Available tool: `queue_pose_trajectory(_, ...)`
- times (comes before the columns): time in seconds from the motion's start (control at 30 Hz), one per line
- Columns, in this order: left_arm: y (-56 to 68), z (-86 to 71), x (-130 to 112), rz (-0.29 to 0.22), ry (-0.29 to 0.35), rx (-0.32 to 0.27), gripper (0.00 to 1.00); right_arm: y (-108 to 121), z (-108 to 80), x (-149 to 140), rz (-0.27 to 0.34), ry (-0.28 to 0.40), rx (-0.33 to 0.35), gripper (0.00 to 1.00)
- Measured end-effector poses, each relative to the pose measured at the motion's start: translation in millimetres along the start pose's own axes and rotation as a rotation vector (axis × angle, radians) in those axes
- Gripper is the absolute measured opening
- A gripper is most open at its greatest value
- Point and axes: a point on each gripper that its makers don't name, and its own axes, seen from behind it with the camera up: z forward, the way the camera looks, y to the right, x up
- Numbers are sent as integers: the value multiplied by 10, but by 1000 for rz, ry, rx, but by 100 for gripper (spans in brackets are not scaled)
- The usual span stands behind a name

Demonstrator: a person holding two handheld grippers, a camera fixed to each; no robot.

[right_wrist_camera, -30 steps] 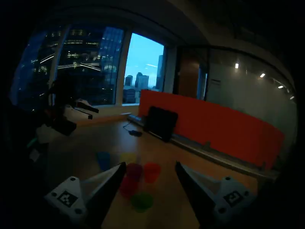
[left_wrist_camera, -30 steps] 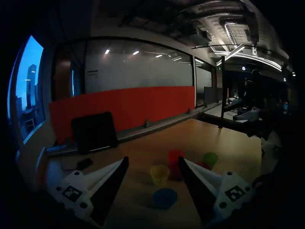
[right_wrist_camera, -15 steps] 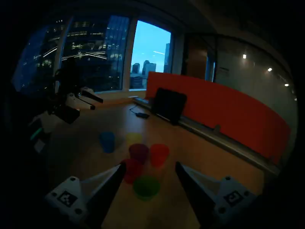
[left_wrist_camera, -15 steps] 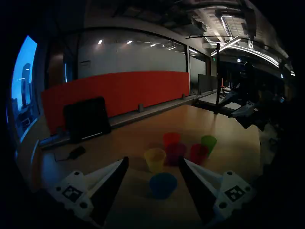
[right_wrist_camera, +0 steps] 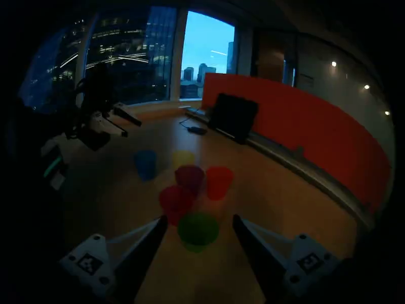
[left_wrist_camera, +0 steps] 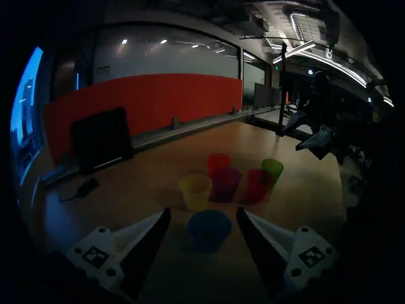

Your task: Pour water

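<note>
While both grippers gape, grasping nothing, six cups cluster on the wooden table: yellow cup, blue cup nearest the left gripper, orange cup, purple cup, red cup, and green cup nearest the right gripper; their contents are too dim to tell.

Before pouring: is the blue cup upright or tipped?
Upright: the blue cup stands on the table, open mouth facing up.

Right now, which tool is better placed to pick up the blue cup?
Left. The blue cup stands just ahead of the left tool, lined up between its open jaws. From the right tool it sits farther off to one side; the green cup is nearest there.
</note>
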Motion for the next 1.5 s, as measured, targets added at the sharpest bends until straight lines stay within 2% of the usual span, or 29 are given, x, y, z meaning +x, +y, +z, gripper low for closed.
queue_pose_trajectory(0.37, 12, 149, -348, -1, -90, -36, 96, 6, 193, -309, -9, -98, 10, 98)
queue_pose_trajectory(0.57, 14, 184, -481, -7, -124, -59, 96, -16, 281, -421, -9, -129, 27, 97)
queue_pose_trajectory(0.93, 75, 254, -775, 21, -202, -88, 96, -31, 458, -603, -21, -180, 43, 97)
queue_pose_trajectory(1.5, 102, 517, -879, 30, -235, -104, 96, -7, 700, -707, -13, -206, 61, 96)
